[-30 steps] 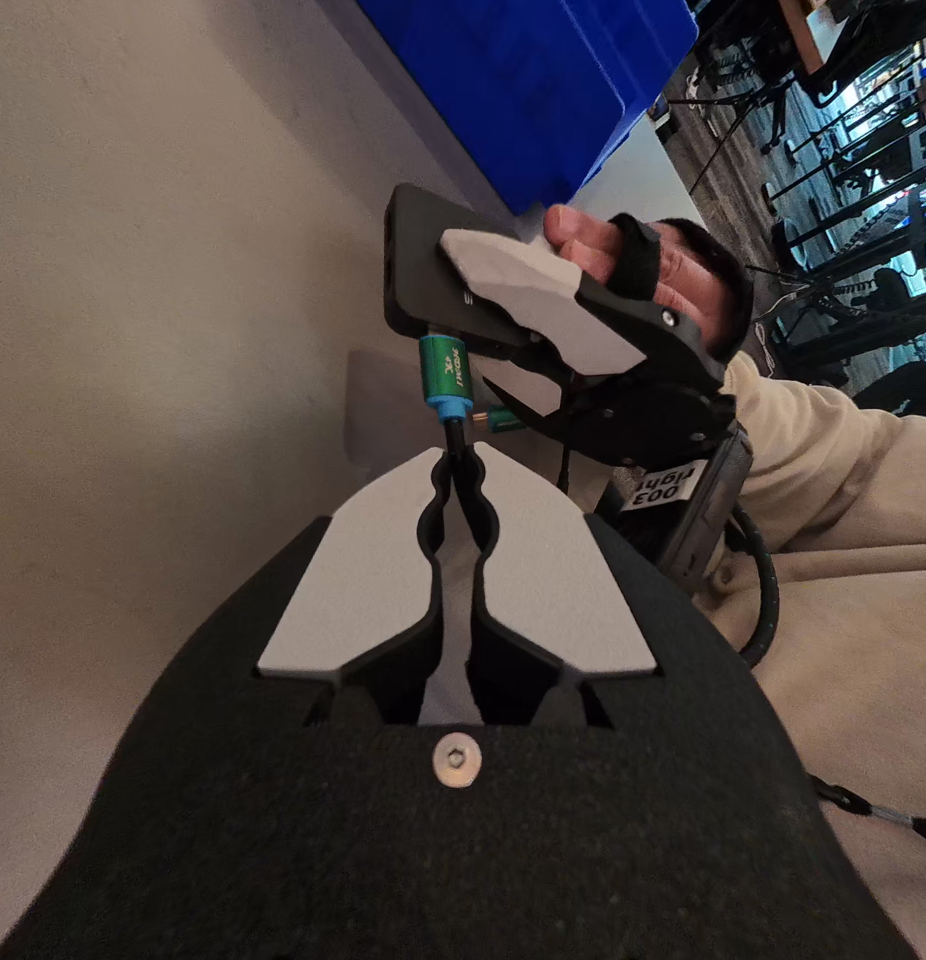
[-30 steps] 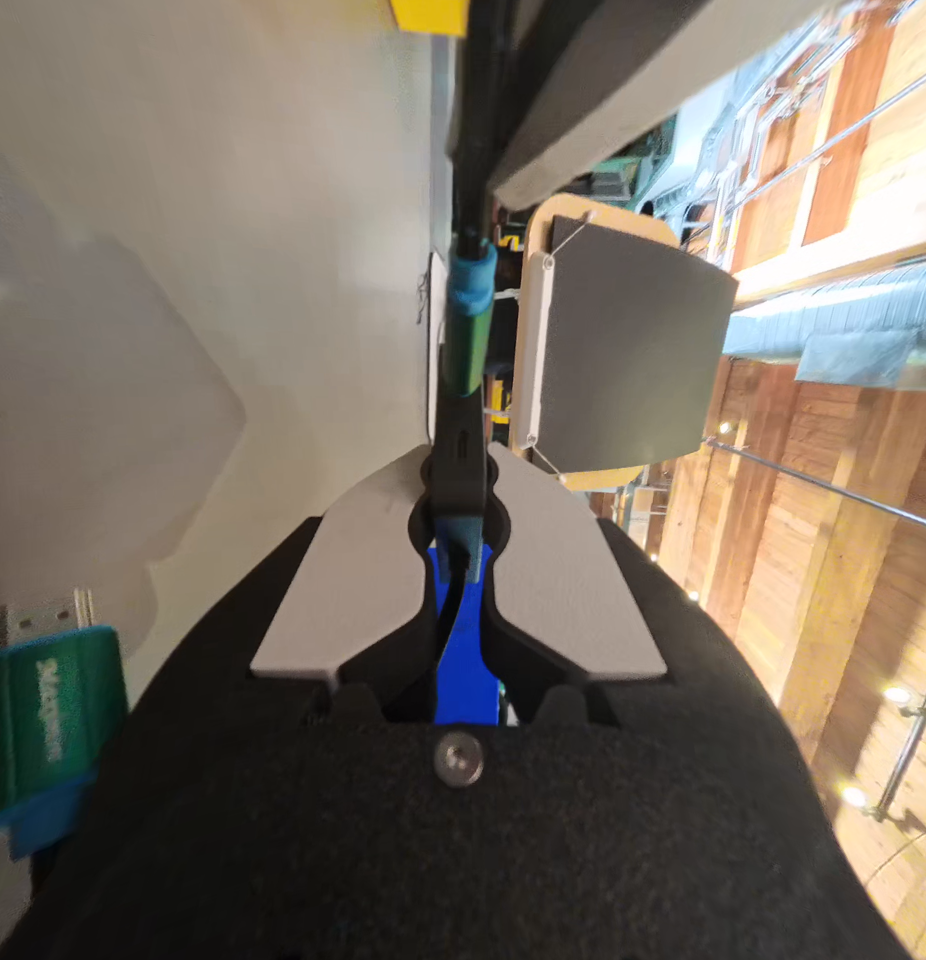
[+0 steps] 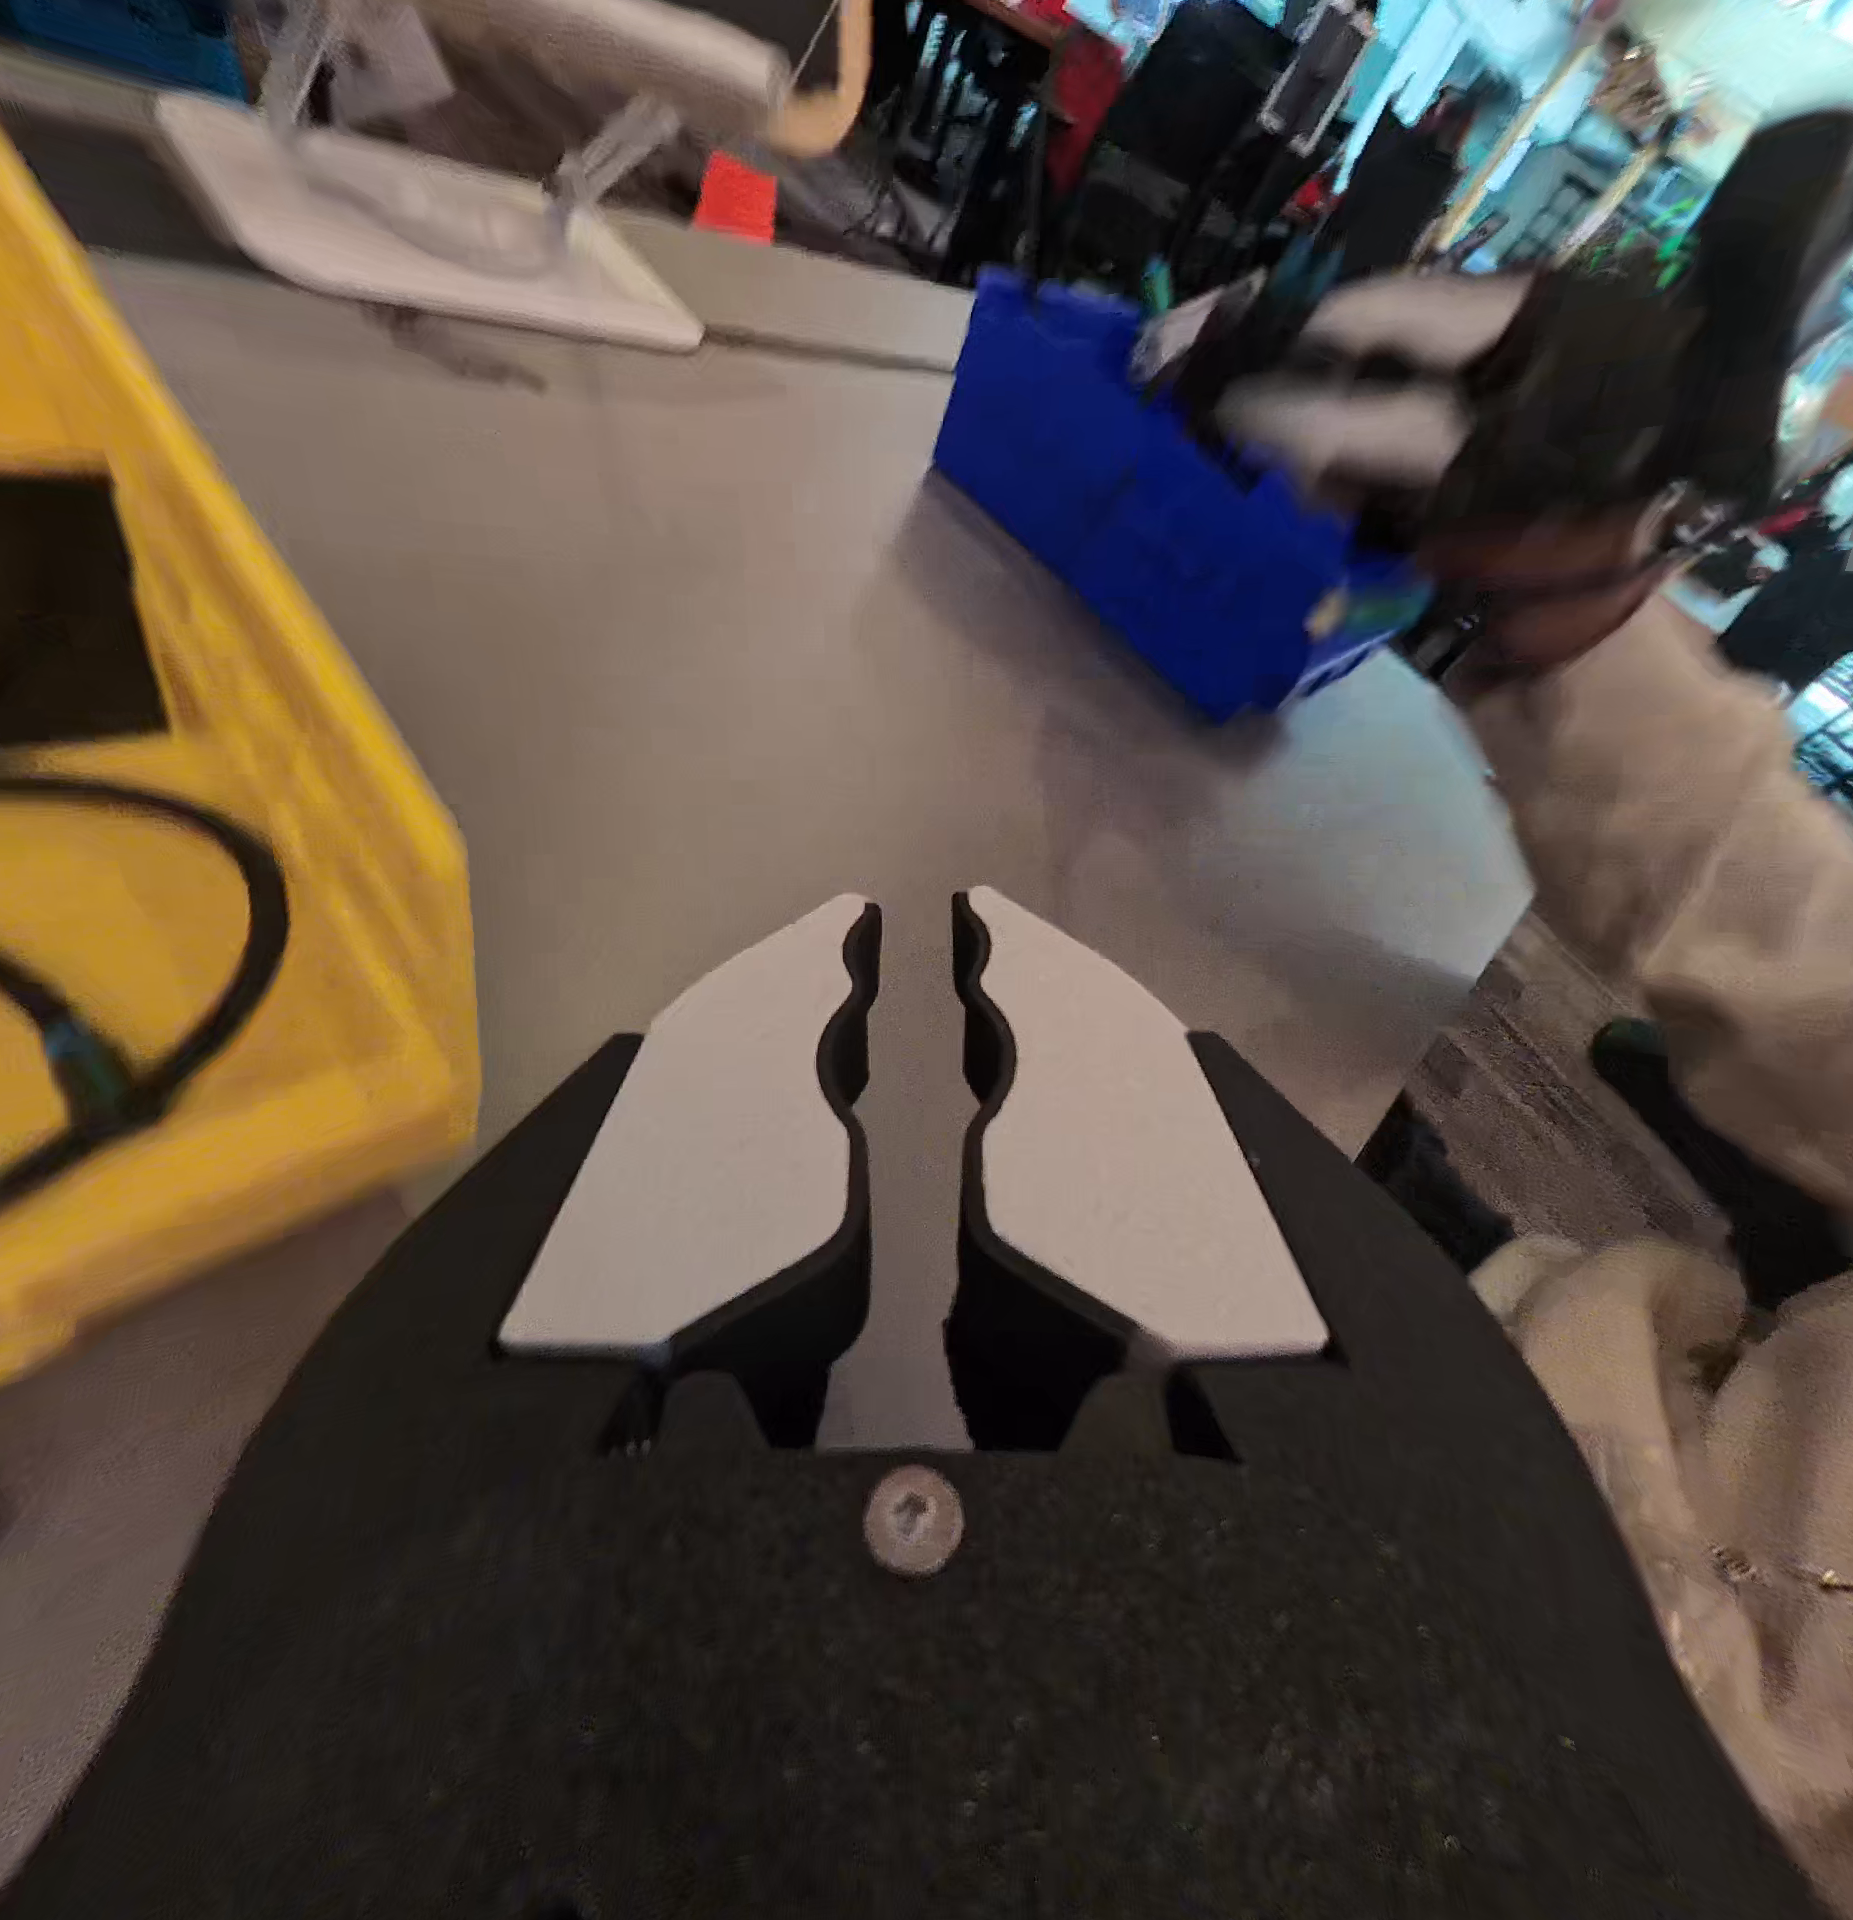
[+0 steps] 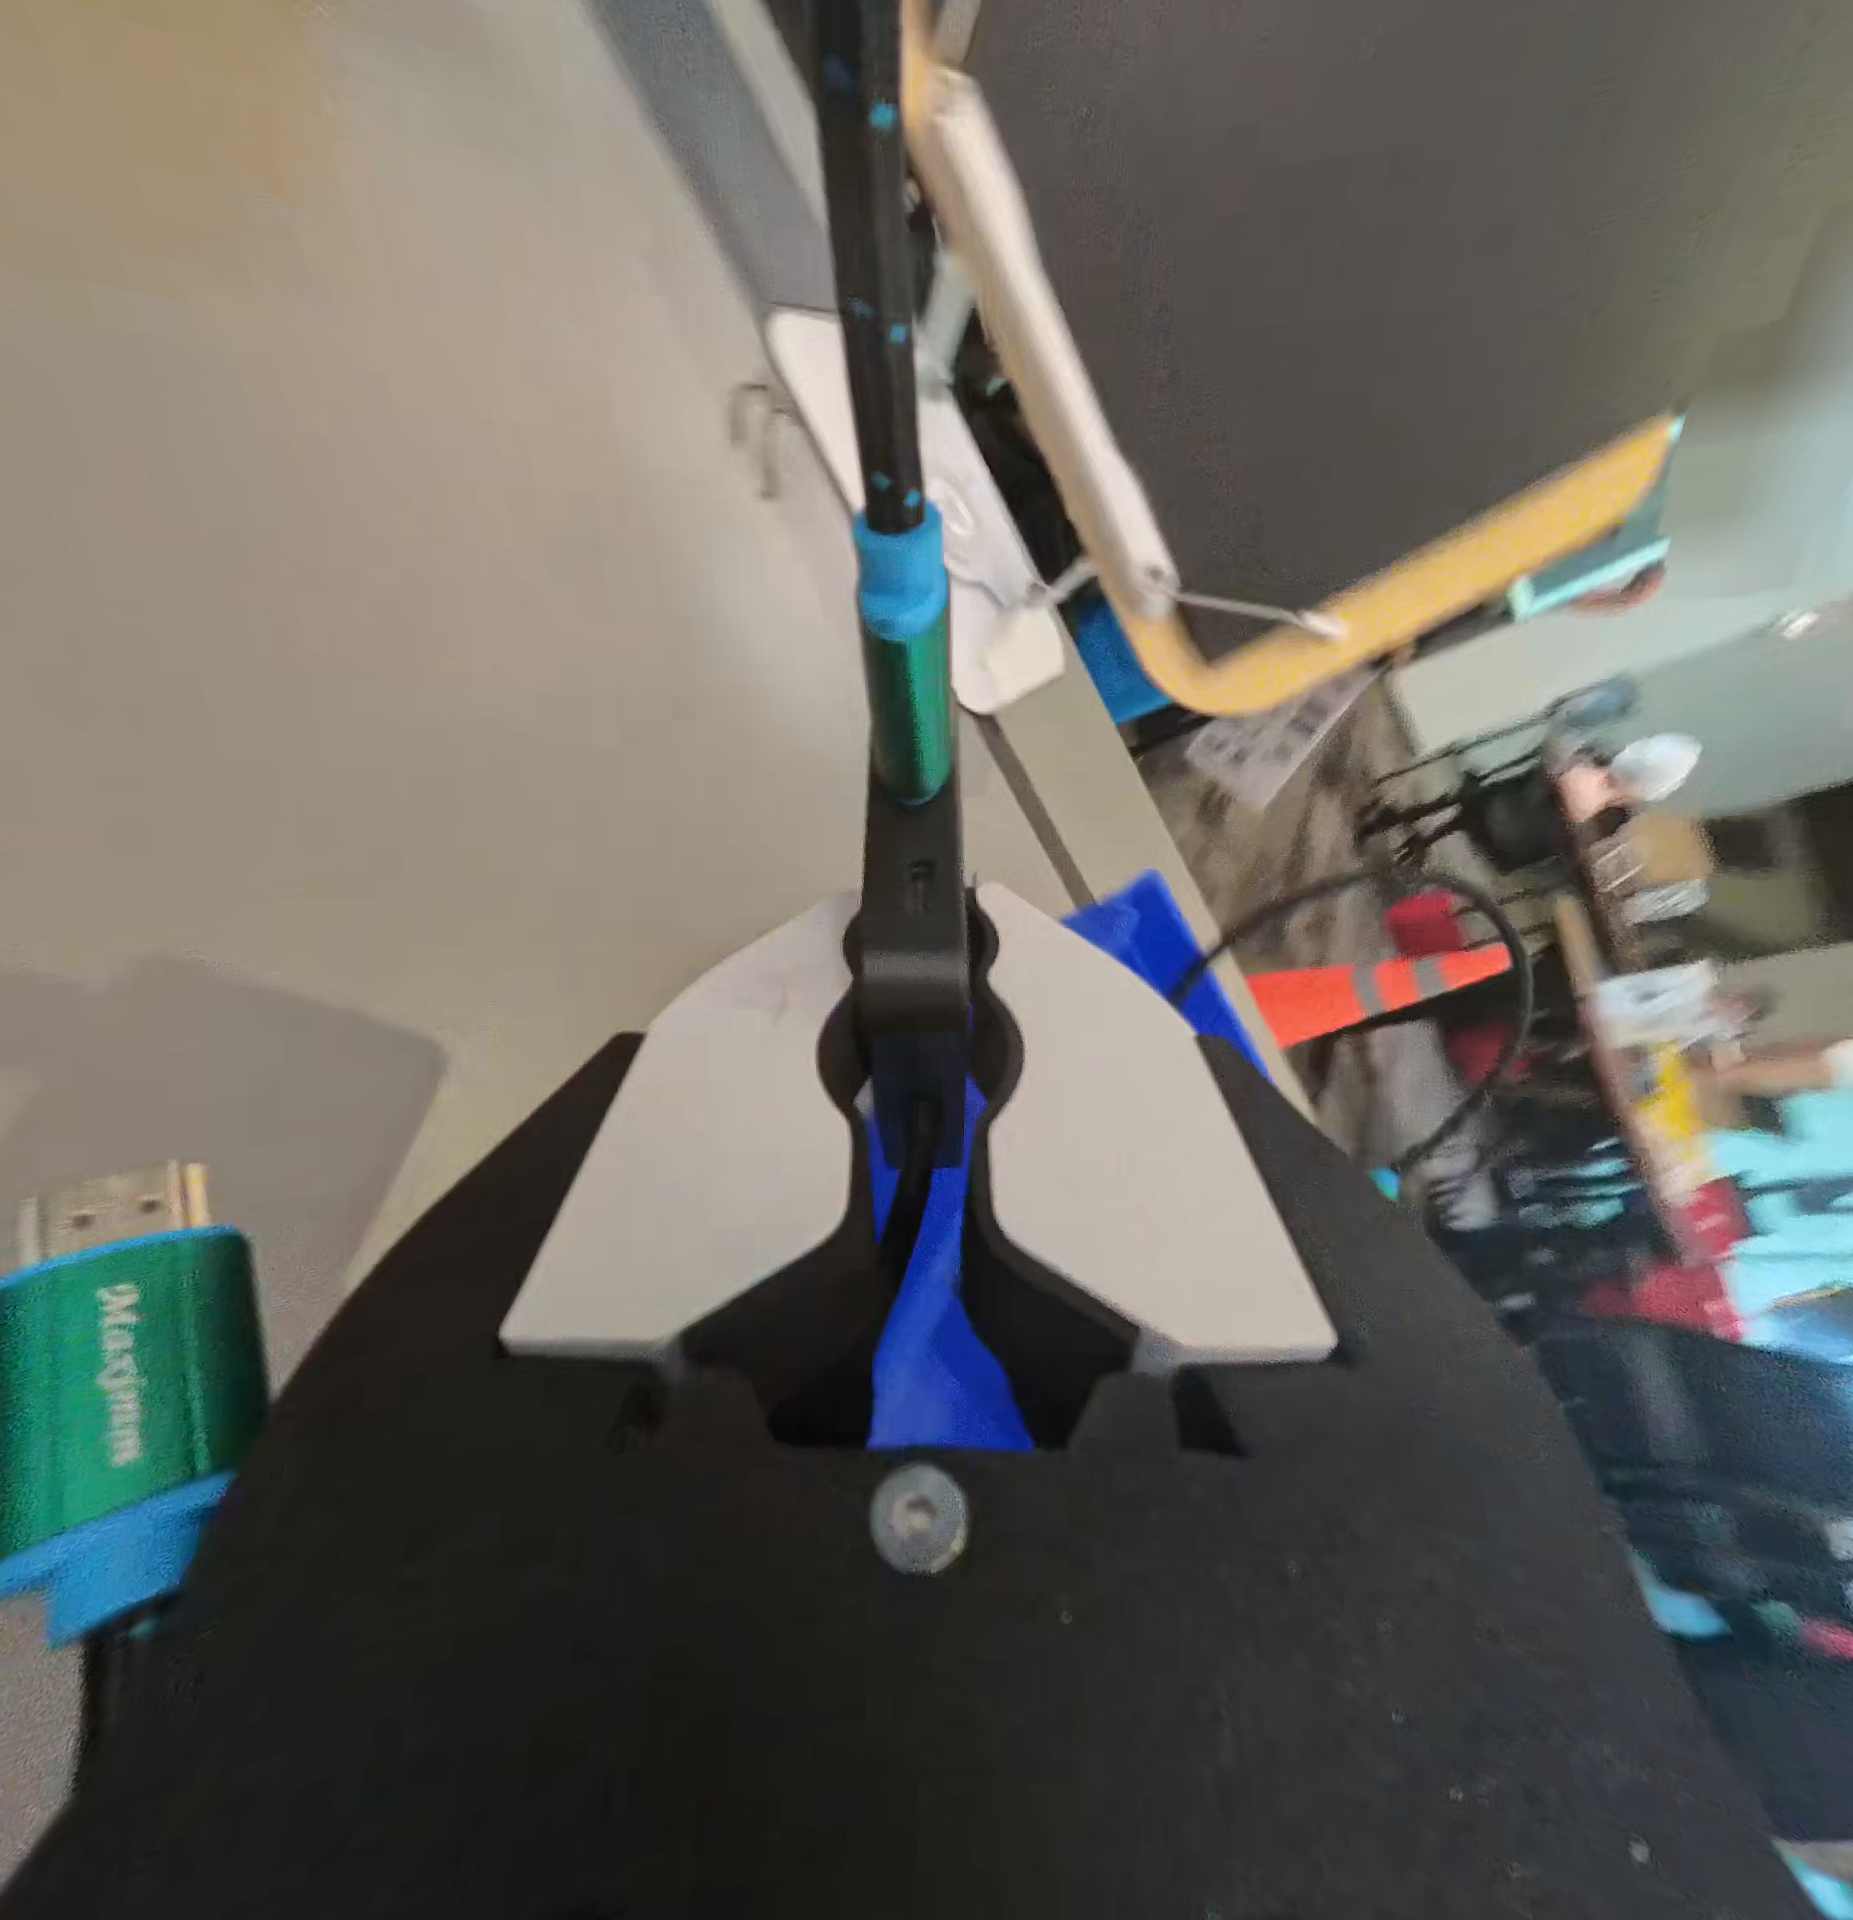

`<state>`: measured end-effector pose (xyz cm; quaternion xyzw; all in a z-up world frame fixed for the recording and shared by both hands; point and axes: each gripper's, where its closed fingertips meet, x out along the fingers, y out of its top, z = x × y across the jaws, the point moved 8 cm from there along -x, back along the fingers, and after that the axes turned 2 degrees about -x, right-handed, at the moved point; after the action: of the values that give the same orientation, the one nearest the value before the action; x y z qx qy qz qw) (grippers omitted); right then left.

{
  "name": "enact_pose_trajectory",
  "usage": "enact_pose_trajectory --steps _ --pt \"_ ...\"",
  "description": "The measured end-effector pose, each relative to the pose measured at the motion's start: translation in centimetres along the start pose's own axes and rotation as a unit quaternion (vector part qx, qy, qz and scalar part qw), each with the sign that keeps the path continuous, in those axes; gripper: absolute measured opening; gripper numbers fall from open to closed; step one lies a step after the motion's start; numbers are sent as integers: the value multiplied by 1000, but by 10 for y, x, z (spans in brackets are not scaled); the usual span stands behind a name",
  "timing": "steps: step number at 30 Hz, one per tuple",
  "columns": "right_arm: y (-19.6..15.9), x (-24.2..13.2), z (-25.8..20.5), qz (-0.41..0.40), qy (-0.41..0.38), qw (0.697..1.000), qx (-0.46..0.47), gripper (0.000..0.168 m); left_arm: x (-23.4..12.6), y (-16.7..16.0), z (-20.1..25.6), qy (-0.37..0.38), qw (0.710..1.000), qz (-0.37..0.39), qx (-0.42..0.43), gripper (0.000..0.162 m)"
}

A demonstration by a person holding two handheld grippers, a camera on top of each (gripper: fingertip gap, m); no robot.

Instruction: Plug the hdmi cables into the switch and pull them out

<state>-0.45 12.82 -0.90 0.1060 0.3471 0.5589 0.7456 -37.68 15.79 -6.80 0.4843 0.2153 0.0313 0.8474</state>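
Note:
My right gripper (image 4: pixel 914 904) is shut on the thin black switch (image 4: pixel 909 945), seen edge-on between its fingers. A green HDMI plug with a blue collar (image 4: pixel 906 717) sits in the switch's far end, and its black braided cable (image 4: pixel 875 312) runs up out of view. A second green plug (image 4: pixel 111 1392) hangs loose at lower left with its metal end bare. My left gripper (image 3: pixel 917 909) is open and empty over the grey table (image 3: pixel 641 623). The right gripper shows blurred at upper right in the left wrist view (image 3: pixel 1348 384).
A yellow bin (image 3: pixel 309 727) with a black cable (image 3: pixel 226 935) in it stands close on the left. A blue bin (image 3: pixel 1130 499) stands at the far right of the table, a white tray (image 3: pixel 434 239) at the back. A person's cream sleeve (image 3: pixel 1680 883) is on the right. There is about 30 centimeters between the tips of the two grippers.
My left gripper let go of the cable below the plug and swung away from the switch, now facing the table. My right gripper still holds the switch with one plug in it.

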Motion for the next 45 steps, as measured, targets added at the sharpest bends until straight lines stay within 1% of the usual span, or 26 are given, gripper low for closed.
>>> enact_pose_trajectory --steps 1,2,4,6,8,10,11,12,13,15,17,19,21,22,24,26,28,31,33,35,37,39,40,41,43,45 --pt "-4 -2 34 -17 27 999 33 14 -1 -17 -5 6 1000 -17 -22 10" --pt "-12 -1 68 -58 64 994 65 14 -1 -30 -7 1 998 -34 -51 10" --pt "-33 6 135 -143 115 975 128 15 -1 -41 -4 -40 993 -39 -102 8" --pt "-60 31 184 -229 172 942 175 15 -2 -39 -2 -59 992 -27 -111 7" --pt "-91 68 212 -312 210 901 214 14 0 -36 0 -60 993 -33 -93 7" --pt "-120 103 213 -402 263 843 243 14 2 -35 2 -55 995 -39 -80 6" --pt "-132 117 206 -437 284 822 227 14 3 -35 3 -55 995 -40 -79 6" --pt "-140 129 196 -459 304 813 190 14 4 -36 4 -58 994 -43 -80 6" --pt "-147 140 184 -469 323 809 147 15 5 -37 6 -61 994 -47 -81 6" --pt "-157 155 159 -487 367 789 75 14 6 -40 8 -59 994 -56 -76 6" --pt "-164 163 135 -496 409 766 9 14 6 -42 9 -51 994 -69 -65 6" --pt "-169 168 121 -509 420 750 -44 14 7 -45 8 -39 994 -82 -52 6" --pt "-167 172 119 -510 412 753 -63 17 7 -48 6 -31 994 -92 -47 5" --pt "-167 174 120 -512 403 756 -60 26 7 -49 5 -30 994 -93 -48 5" --pt "-169 178 131 -535 364 760 -65 54 7 -49 4 -35 993 -94 -56 5" --pt "-170 177 148 -563 315 757 -105 65 7 -50 4 -36 993 -95 -61 5" --pt "-167 177 160 -569 277 759 -156 76 8 -50 3 -37 992 -99 -64 5" --pt "-162 177 172 -583 228 750 -211 97 12 -50 3 -41 991 -105 -65 5" --pt "-158 180 175 -579 204 756 -227 101 15 -51 4 -45 990 -113 -65 5" --pt "-155 182 175 -563 190 770 -232 101 16 -52 5 -47 990 -118 -63 5" --pt "-152 180 171 -547 213 790 -178 92 17 -53 6 -50 989 -121 -61 5" --pt "-152 179 167 -522 242 812 -96 91 17 -53 6 -52 989 -124 -64 5" --pt "-153 178 167 -518 246 816 -67 92 17 -53 6 -53 989 -124 -65 5" --pt "-156 176 168 -523 244 815 -53 91 17 -53 6 -54 989 -124 -66 5" --pt "-163 172 175 -546 213 809 -53 88 17 -53 6 -58 988 -125 -70 5" --pt "-167 169 181 -568 185 802 -23 88 18 -54 7 -62 987 -127 -72 5"
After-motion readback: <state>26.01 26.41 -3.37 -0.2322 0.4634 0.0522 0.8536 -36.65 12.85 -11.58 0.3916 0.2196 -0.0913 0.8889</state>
